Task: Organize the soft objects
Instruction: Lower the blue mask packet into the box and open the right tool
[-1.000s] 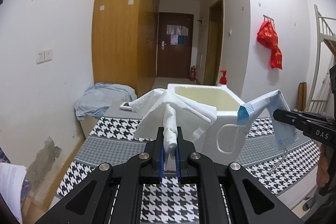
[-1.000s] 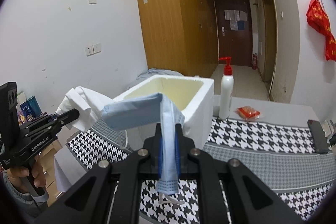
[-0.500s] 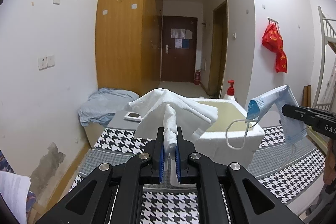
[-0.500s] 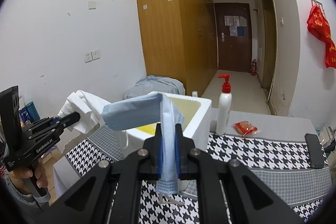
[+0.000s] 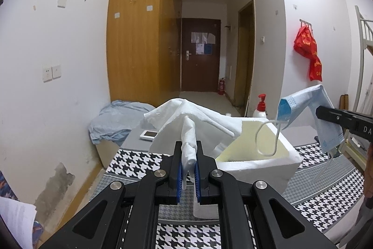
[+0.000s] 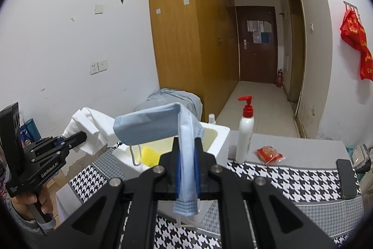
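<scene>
My left gripper [image 5: 188,151] is shut on a white tissue [image 5: 186,118] and holds it in the air just left of a white foam box [image 5: 261,155]. The tissue also shows in the right wrist view [image 6: 91,130]. My right gripper [image 6: 187,151] is shut on a light blue face mask [image 6: 163,127], held above the near side of the foam box [image 6: 219,139]. In the left wrist view the mask [image 5: 310,113] hangs at the box's right, its ear loop dangling over the opening. The box's inside is yellowish.
The box stands on a table with a houndstooth cloth [image 6: 279,179]. A white pump bottle with a red top [image 6: 244,132], a red snack packet [image 6: 268,154] and a black object [image 6: 347,179] are on it. A bundle of blue cloth [image 5: 116,118] lies at the far left.
Both grippers have risen with their loads, so the box sits lower in both views and more of its inside shows. Both grips are unchanged.
</scene>
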`<state>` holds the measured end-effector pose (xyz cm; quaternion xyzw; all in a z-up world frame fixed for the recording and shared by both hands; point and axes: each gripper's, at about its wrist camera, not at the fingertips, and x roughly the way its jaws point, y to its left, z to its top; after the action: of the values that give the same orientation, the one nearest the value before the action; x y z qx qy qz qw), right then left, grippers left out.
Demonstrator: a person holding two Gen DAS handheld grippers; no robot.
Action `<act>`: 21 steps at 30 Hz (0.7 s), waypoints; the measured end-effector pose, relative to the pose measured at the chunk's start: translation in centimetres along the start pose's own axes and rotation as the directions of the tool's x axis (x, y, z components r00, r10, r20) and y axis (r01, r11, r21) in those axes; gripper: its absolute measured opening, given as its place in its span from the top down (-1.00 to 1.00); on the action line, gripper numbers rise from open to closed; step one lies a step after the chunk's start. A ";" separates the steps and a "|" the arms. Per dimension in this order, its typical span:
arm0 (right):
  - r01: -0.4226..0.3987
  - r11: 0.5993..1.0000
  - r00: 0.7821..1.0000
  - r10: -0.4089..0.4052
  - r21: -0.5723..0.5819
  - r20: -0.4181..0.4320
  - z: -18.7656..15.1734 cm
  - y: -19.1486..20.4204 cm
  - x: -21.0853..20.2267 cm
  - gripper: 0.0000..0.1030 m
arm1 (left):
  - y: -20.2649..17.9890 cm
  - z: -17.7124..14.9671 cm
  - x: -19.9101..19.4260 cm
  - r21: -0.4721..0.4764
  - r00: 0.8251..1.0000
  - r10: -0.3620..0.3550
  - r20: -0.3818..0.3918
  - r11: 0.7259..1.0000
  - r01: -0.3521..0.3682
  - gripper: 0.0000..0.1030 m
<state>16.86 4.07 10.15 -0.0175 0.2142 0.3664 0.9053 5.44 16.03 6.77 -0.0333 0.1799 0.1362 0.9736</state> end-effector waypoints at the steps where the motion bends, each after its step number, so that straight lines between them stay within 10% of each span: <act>1: -0.001 1.000 1.000 0.001 -0.001 -0.002 0.1 0.0 0.2 0.76 | 0.1 0.0 0.1 -0.002 1.000 0.004 -0.002 1.000 -0.004 0.83; 21: -0.042 0.998 0.995 0.046 0.047 -0.092 1.3 0.1 6.5 0.75 | 1.5 -0.1 1.3 -0.037 1.000 0.026 -0.011 0.999 -0.026 0.83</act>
<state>21.46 8.64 8.68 -0.0095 0.2648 0.3802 0.8862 6.11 17.82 6.16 -0.0498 0.1828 0.1522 0.9700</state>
